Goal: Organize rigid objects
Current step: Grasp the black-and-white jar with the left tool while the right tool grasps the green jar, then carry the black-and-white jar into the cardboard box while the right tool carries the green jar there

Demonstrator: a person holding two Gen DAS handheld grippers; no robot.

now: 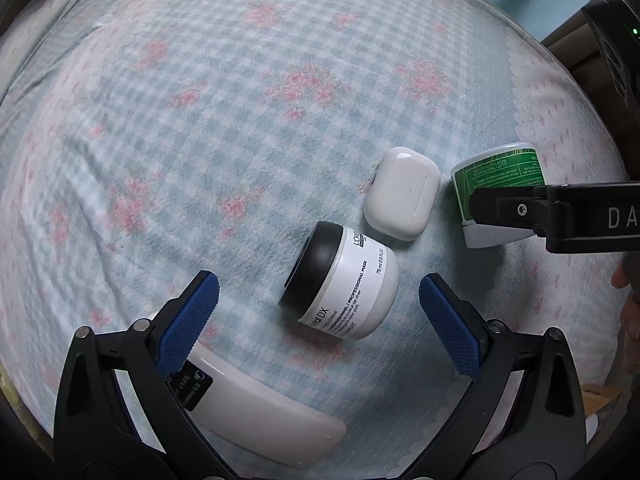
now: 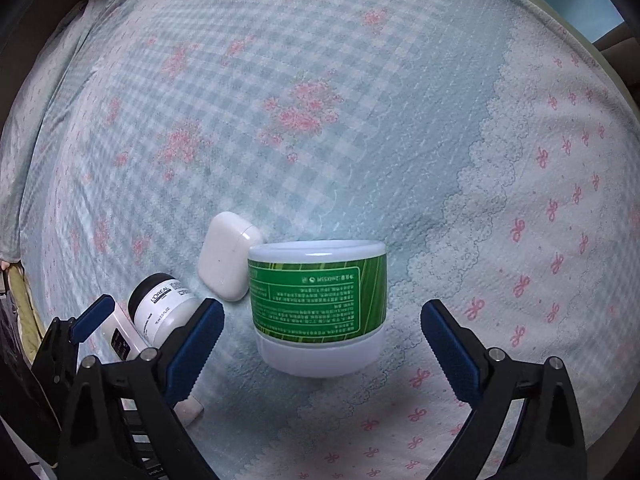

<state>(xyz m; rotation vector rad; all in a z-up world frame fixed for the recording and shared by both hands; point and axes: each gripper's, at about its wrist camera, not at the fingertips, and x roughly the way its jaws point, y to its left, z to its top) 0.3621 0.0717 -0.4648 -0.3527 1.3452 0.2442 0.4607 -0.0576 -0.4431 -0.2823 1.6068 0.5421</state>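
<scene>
Checked blanket [image 1: 200, 120] bears white jar [image 1: 348, 284] and green jar [image 2: 320, 304].

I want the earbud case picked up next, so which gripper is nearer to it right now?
Probably left, though it's close. The left gripper straddles the black-lidded jar right beside the earbud case; the right gripper straddles the green-labelled jar on the case's other side.

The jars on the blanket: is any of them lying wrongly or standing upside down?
The black-lidded L'Oreal mask jar lies tipped on its side. The green-labelled jar looks upside down: its label text reads inverted. Nothing looks spilled or broken.
</scene>
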